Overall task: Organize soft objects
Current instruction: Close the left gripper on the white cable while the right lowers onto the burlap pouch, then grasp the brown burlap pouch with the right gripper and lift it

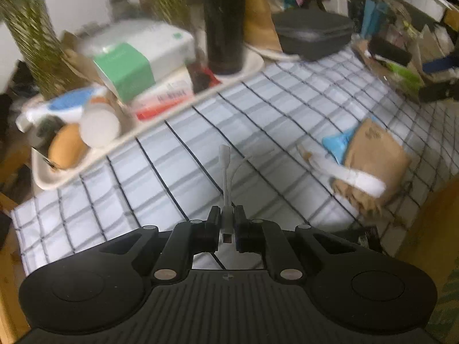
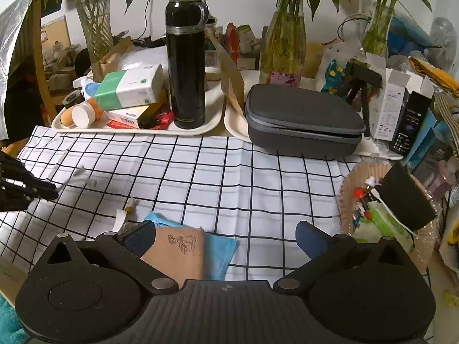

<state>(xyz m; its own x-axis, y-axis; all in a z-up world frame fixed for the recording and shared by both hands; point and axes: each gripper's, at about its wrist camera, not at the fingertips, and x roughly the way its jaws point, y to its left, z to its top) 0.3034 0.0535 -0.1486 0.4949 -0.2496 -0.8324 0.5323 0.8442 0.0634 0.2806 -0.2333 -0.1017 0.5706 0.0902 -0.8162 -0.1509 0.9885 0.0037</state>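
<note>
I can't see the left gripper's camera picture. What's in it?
The left gripper pinches a short white adapter cable above a white, black-gridded tablecloth. A tan fabric pouch lies right; a cluttered cream tray sits left.

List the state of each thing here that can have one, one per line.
left hand-held gripper: shut on the white cable adapter
right hand-held gripper: open, holding nothing
grey zip case: closed
black flask: upright, capped
brown pouch: lying flat on the checked cloth

No legible text; only a barcode on the box (image 2: 130, 116)
</note>
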